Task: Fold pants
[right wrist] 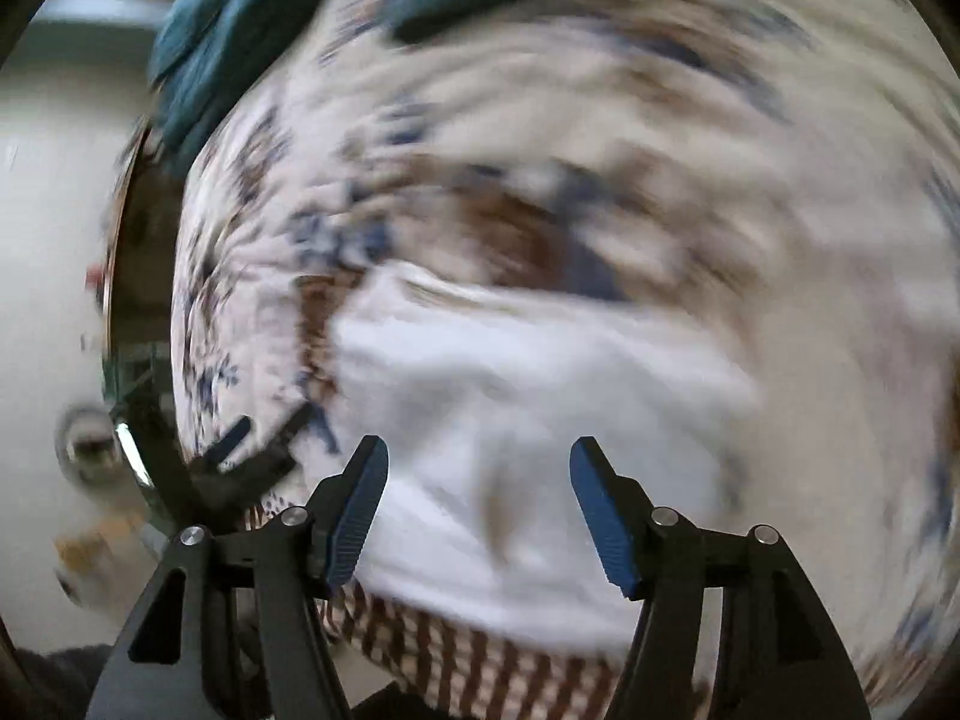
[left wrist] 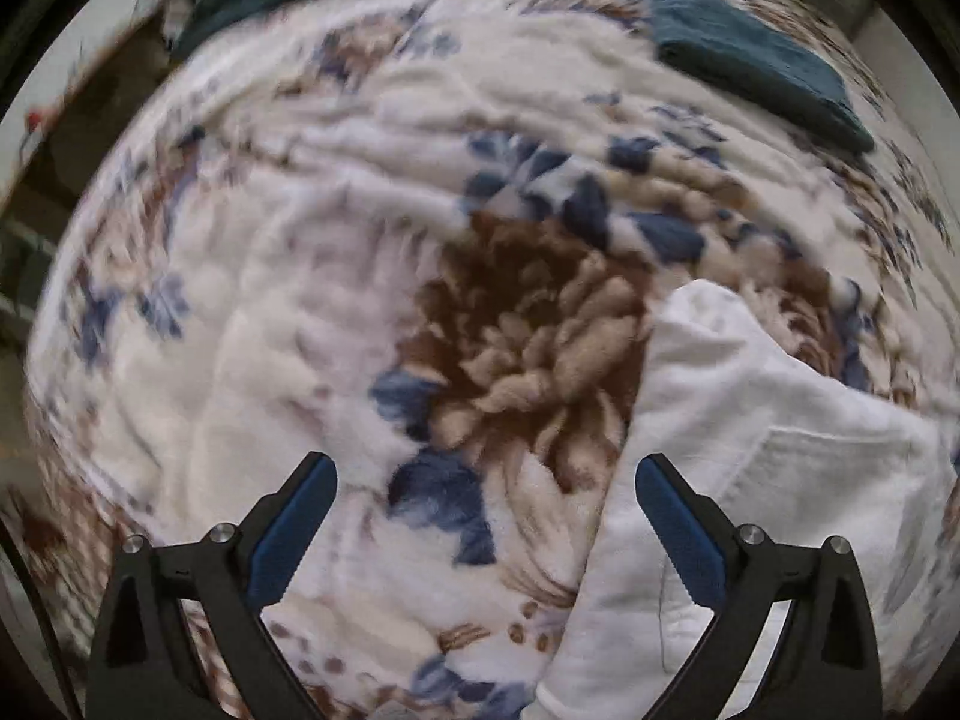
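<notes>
The white pants (left wrist: 750, 468) lie folded into a compact bundle on a floral blanket (left wrist: 288, 312), at the lower right of the left wrist view, with a pocket seam showing. My left gripper (left wrist: 486, 480) is open above the blanket; its right finger (left wrist: 678, 528) overlaps the bundle's left edge, and nothing is between the jaws. In the heavily blurred right wrist view, the white pants (right wrist: 528, 396) fill the middle. My right gripper (right wrist: 480, 450) hovers over them, open, with no cloth pinched. The left gripper (right wrist: 270, 426) shows at the left of that view.
A folded teal garment (left wrist: 762, 66) rests on the blanket at the far right, and more teal fabric (right wrist: 228, 42) is heaped at the far edge. Brown checked cloth (right wrist: 480, 666) shows beneath the pants. The bed's left edge drops to a dark floor (left wrist: 72, 138).
</notes>
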